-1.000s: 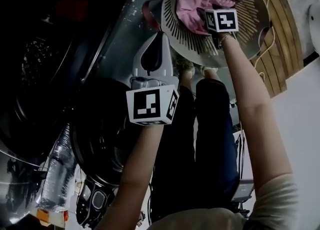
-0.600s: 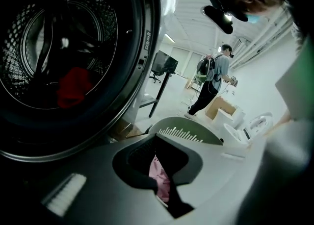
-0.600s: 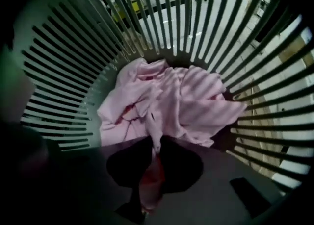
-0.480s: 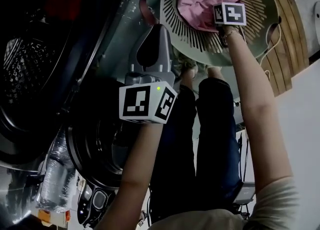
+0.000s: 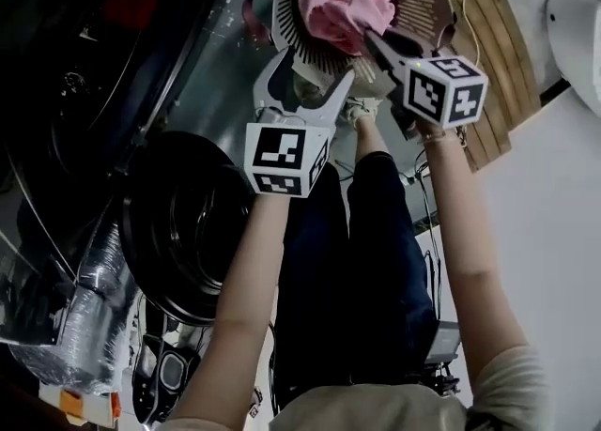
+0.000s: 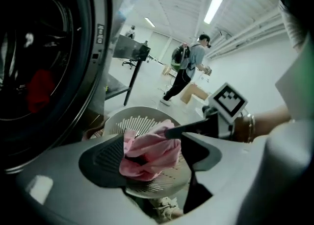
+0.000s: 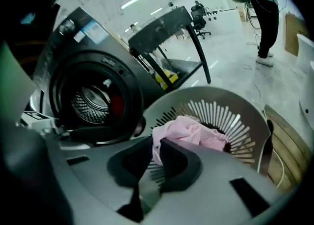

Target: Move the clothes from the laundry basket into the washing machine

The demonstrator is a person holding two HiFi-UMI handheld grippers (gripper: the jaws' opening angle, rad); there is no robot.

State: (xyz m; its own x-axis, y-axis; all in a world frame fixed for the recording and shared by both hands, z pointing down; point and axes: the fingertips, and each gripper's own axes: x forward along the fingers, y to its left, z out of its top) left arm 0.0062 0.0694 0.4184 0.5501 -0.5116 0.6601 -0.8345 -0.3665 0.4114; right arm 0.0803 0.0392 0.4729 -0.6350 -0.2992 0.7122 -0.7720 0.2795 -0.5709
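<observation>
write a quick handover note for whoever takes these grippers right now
Left gripper: open, jaws just opened, nothing between them.
Right gripper: jaws just closed on the pink garment, held over the laundry basket.
Washing machine: open, a red piece already in its drum.
To do: carry the pink garment to the drum; something dark is in the basket too.

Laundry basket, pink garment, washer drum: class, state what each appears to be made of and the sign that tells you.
Laundry basket: probably moulded plastic, pale and matt; rigid slotted wall. Pink garment: soft cloth, weave unclear; crumpled folds. Washer drum: likely bare metal; perforated, glinting.
</observation>
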